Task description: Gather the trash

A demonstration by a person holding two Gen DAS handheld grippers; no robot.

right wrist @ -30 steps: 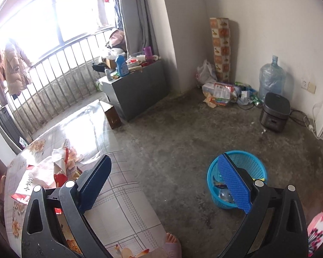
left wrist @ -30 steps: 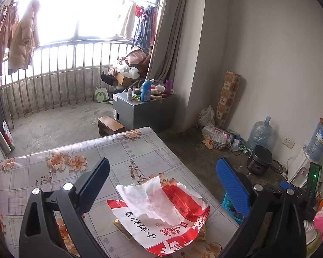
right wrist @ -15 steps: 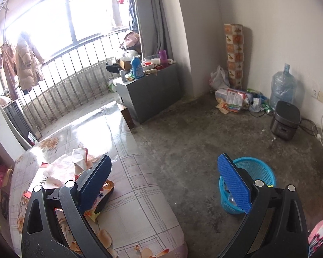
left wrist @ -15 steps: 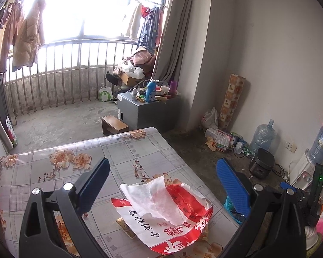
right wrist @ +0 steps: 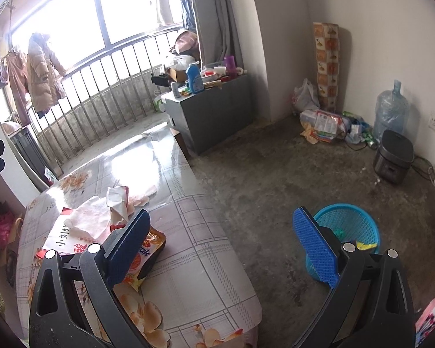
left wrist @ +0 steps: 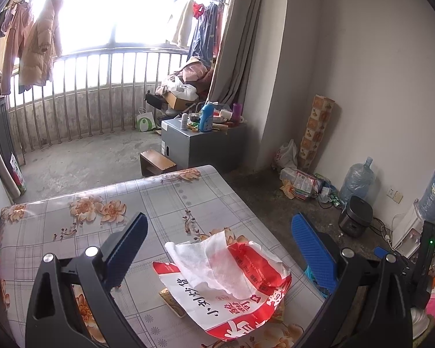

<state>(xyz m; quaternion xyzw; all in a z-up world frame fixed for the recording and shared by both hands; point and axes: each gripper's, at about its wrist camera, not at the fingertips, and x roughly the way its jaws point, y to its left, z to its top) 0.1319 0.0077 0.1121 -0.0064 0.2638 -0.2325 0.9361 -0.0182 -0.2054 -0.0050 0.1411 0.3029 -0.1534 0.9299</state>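
- The left gripper (left wrist: 217, 249) was open wide and held nothing. It hung just above the red and white bag (left wrist: 226, 287), which lay flat on the table (left wrist: 72, 232).
- The right gripper (right wrist: 220, 240) was open wide too and held nothing. It hung over the table edge, between the bag and the blue basket (right wrist: 351, 226).
- The basket stood on the floor, just past the table edge on the bag's right.
- I think the step was to pick up the bag. To do it well, the left gripper should come down over a raised fold, not the flat part, and pinch it tight.
- The bag looked thin and floppy, so it could slip or drag the small things beside it.
- Counted near the bag: one white paper sheet (left wrist: 208, 258) on top of it, one orange snack packet (right wrist: 148, 249) touching its near edge, and one small crumpled wrapper (right wrist: 117, 200) just behind it.
- There was one basket, and it already had some trash inside.
- Far from the bag, one big water bottle (right wrist: 391, 110) stood by the wall.
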